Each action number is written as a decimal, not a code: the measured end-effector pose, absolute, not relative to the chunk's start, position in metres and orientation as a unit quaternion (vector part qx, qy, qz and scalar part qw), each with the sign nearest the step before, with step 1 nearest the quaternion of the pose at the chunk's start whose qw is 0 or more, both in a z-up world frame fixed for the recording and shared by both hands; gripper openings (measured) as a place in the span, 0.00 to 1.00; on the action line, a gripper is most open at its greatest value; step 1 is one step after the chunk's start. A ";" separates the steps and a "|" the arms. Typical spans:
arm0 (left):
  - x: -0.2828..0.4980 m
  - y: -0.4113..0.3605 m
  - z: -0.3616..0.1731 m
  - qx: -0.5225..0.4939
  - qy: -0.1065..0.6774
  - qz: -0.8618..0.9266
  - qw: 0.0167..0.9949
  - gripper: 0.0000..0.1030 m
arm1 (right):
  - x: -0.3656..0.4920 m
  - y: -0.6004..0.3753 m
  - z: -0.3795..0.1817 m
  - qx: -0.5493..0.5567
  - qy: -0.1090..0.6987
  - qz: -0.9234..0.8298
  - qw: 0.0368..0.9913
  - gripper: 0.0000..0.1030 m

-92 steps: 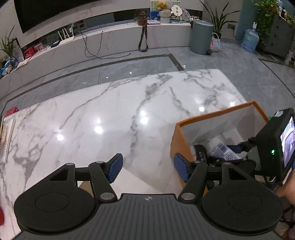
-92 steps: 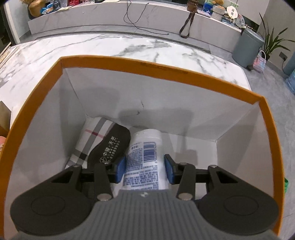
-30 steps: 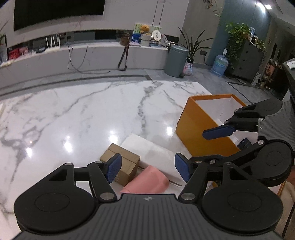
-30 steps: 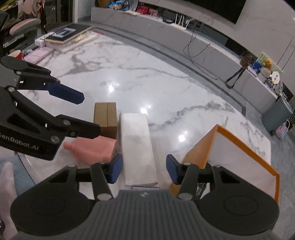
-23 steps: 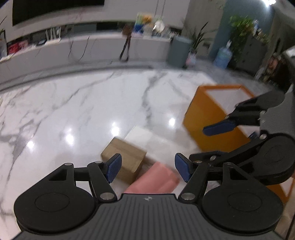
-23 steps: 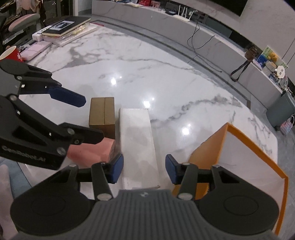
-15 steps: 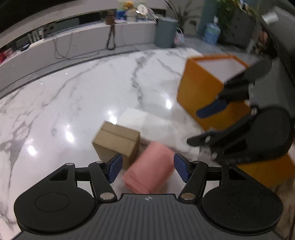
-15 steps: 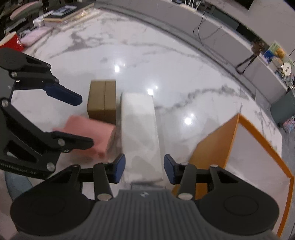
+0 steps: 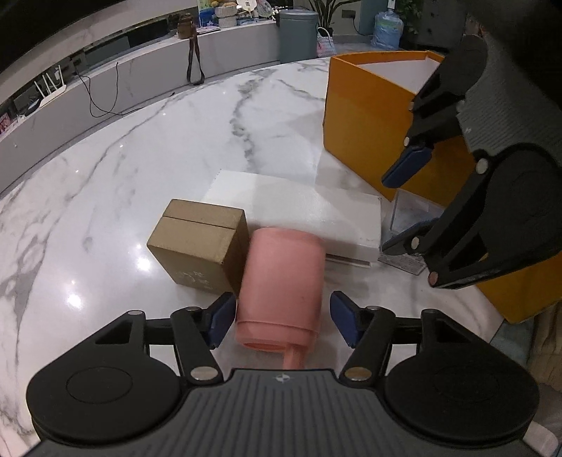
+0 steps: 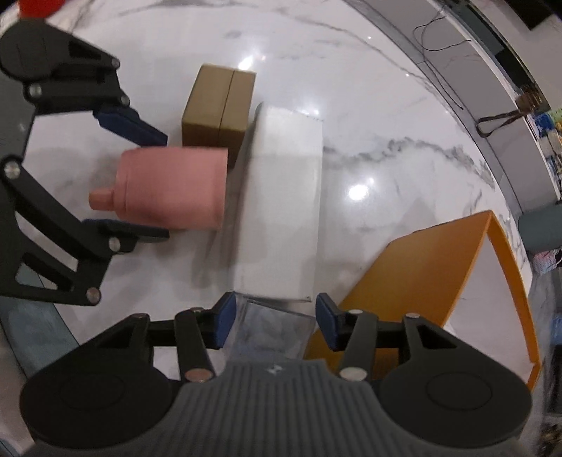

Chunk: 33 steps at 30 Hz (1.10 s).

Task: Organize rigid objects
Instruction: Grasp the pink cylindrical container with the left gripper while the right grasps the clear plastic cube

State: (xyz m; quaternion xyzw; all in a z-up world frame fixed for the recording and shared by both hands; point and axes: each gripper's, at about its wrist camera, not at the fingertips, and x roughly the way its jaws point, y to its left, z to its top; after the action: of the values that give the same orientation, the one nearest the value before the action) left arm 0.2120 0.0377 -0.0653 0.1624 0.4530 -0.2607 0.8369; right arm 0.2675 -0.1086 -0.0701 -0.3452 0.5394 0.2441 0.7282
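Note:
A pink bottle [image 9: 281, 281] lies on its side on the marble table [image 9: 140, 158], its neck toward me. My left gripper [image 9: 282, 318] straddles it, jaws closing, with a gap still at the right pad. The bottle [image 10: 175, 186] rests against a brown cardboard box [image 9: 196, 239] and a long white box [image 9: 298, 207]. My right gripper [image 10: 275, 320] hangs over a small clear plastic box [image 10: 270, 327] at the white box's [image 10: 284, 197] near end. Its jaws are opening, the clear box between them untouched. The left gripper [image 10: 154, 184] and right gripper [image 9: 400, 204] each show in the other's view.
An open orange box [image 9: 365, 116] with white inner walls stands right of the white box, close to the right gripper. The table's rounded edge runs just below both grippers. A red cup [image 10: 38, 7] sits far off. A grey bin [image 9: 296, 33] stands on the floor beyond.
Both grippers have sunk toward the table and tipped downward. The left now has the pink bottle between its fingers, and the right has come over the clear box.

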 end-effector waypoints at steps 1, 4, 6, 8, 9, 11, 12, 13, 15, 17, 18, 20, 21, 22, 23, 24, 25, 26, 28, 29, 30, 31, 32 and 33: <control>0.212 0.037 -0.065 0.164 0.453 -0.257 0.838 0.69 | 0.268 -0.107 -0.073 -0.353 0.545 0.241 0.721 0.50; 0.216 0.037 -0.067 0.153 0.463 -0.250 0.837 0.62 | 0.270 -0.102 -0.079 -0.367 0.557 0.234 0.708 0.51; 0.219 0.040 -0.066 0.140 0.473 -0.249 0.834 0.59 | 0.272 -0.101 -0.081 -0.370 0.563 0.229 0.703 0.51; 0.219 0.042 -0.065 0.135 0.482 -0.245 0.831 0.59 | 0.274 -0.101 -0.082 -0.366 0.568 0.226 0.701 0.52; 0.218 0.043 -0.065 0.135 0.484 -0.243 0.830 0.59 | 0.274 -0.101 -0.082 -0.364 0.570 0.226 0.701 0.52; 0.216 0.044 -0.064 0.136 0.487 -0.242 0.828 0.59 | 0.272 -0.100 -0.083 -0.362 0.572 0.225 0.701 0.52; 0.216 0.045 -0.064 0.138 0.490 -0.241 0.826 0.59 | 0.270 -0.100 -0.083 -0.361 0.572 0.224 0.702 0.51; 0.215 0.045 -0.063 0.141 0.496 -0.239 0.823 0.59 | 0.269 -0.100 -0.083 -0.359 0.572 0.225 0.702 0.51; 0.213 0.046 -0.062 0.146 0.507 -0.238 0.815 0.59 | 0.261 -0.097 -0.083 -0.356 0.572 0.229 0.703 0.51; 0.211 0.048 -0.062 0.145 0.517 -0.240 0.808 0.59 | 0.249 -0.092 -0.080 -0.358 0.566 0.241 0.702 0.51; 0.208 0.050 -0.062 0.145 0.523 -0.241 0.805 0.59 | 0.243 -0.089 -0.080 -0.358 0.563 0.247 0.702 0.51; 0.204 0.052 -0.061 0.144 0.532 -0.241 0.799 0.59 | 0.232 -0.082 -0.078 -0.359 0.557 0.262 0.701 0.51; 0.202 0.053 -0.061 0.143 0.534 -0.240 0.798 0.59 | 0.228 -0.079 -0.077 -0.356 0.557 0.270 0.700 0.51; 0.201 0.053 -0.061 0.143 0.534 -0.239 0.798 0.59 | 0.225 -0.077 -0.077 -0.354 0.557 0.274 0.699 0.51; 0.199 0.054 -0.061 0.144 0.532 -0.239 0.800 0.59 | 0.223 -0.075 -0.077 -0.355 0.555 0.276 0.700 0.51; 0.199 0.054 -0.061 0.145 0.529 -0.239 0.801 0.59 | 0.221 -0.073 -0.077 -0.358 0.552 0.277 0.700 0.51; 0.199 0.054 -0.061 0.145 0.528 -0.238 0.802 0.59 | 0.220 -0.072 -0.078 -0.362 0.549 0.276 0.701 0.51; 0.200 0.053 -0.062 0.143 0.527 -0.237 0.803 0.60 | 0.220 -0.072 -0.078 -0.363 0.549 0.275 0.701 0.51; 0.200 0.052 -0.063 0.146 0.523 -0.237 0.805 0.60 | 0.220 -0.073 -0.079 -0.361 0.550 0.272 0.703 0.58; 0.200 0.052 -0.063 0.147 0.521 -0.238 0.807 0.60 | 0.220 -0.074 -0.079 -0.361 0.549 0.270 0.704 0.63; 0.199 0.053 -0.063 0.147 0.516 -0.239 0.809 0.60 | 0.220 -0.076 -0.078 -0.361 0.547 0.270 0.706 0.68; 0.199 0.053 -0.064 0.145 0.511 -0.239 0.813 0.61 | 0.222 -0.077 -0.077 -0.361 0.547 0.269 0.706 0.69; 0.200 0.053 -0.064 0.143 0.505 -0.239 0.817 0.63 | 0.223 -0.078 -0.076 -0.359 0.550 0.268 0.705 0.69; 0.200 0.054 -0.065 0.140 0.499 -0.240 0.821 0.64 | 0.224 -0.079 -0.077 -0.356 0.554 0.265 0.704 0.69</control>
State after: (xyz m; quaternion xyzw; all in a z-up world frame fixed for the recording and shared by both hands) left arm 0.2000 0.0539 -0.0646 0.1398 0.4992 -0.2397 0.8208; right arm 0.2239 -0.0793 -0.0768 -0.3564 0.5539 0.2654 0.7041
